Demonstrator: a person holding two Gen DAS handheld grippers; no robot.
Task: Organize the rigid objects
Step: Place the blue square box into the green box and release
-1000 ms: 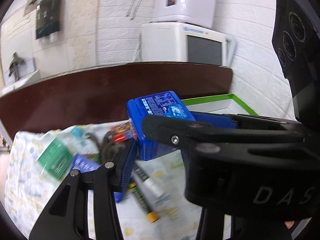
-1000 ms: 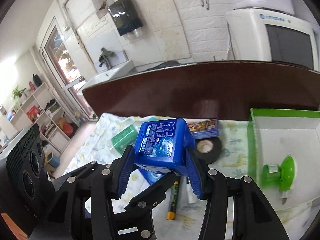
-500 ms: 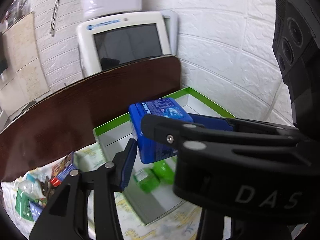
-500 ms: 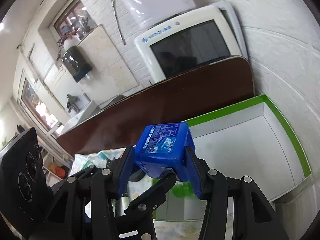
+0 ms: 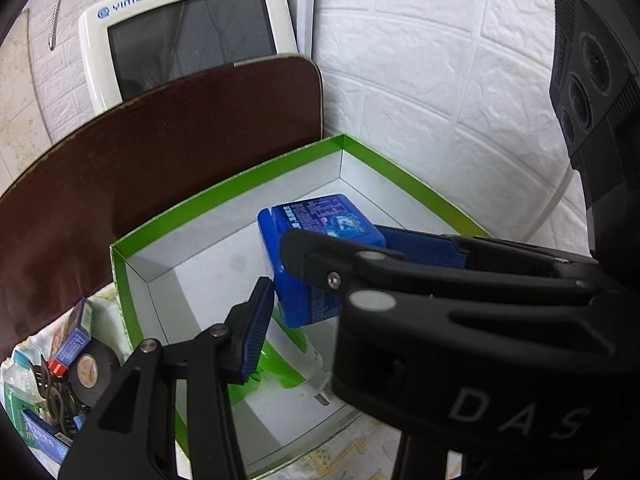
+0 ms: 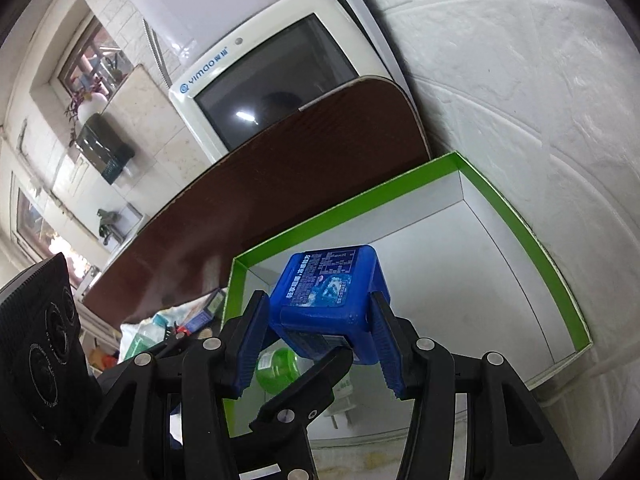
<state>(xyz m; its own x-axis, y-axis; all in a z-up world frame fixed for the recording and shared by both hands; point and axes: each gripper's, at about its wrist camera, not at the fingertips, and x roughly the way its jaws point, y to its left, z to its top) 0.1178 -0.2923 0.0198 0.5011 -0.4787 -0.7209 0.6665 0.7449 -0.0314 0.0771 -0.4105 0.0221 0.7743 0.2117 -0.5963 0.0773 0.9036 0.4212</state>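
A blue plastic box (image 6: 326, 294) with a printed label is held between the blue pads of my right gripper (image 6: 320, 344), over the green-rimmed white box (image 6: 520, 236). It also shows in the left wrist view (image 5: 316, 256). My left gripper (image 5: 276, 300) sits right beside it, its left pad (image 5: 254, 334) near the blue box's side; whether it grips the box I cannot tell. A green and white plug-in device (image 5: 292, 356) lies on the box floor below.
A dark brown board (image 5: 160, 168) stands behind the green-rimmed box (image 5: 224, 184), with a white monitor (image 5: 188, 36) and white brick wall beyond. Left of the box lie black tape (image 5: 90, 372), a small carton (image 5: 74, 340) and other clutter on a patterned cloth.
Both grippers have swung right with the blue box, from above the cluttered cloth to over the green-rimmed box, and lowered toward its inside.
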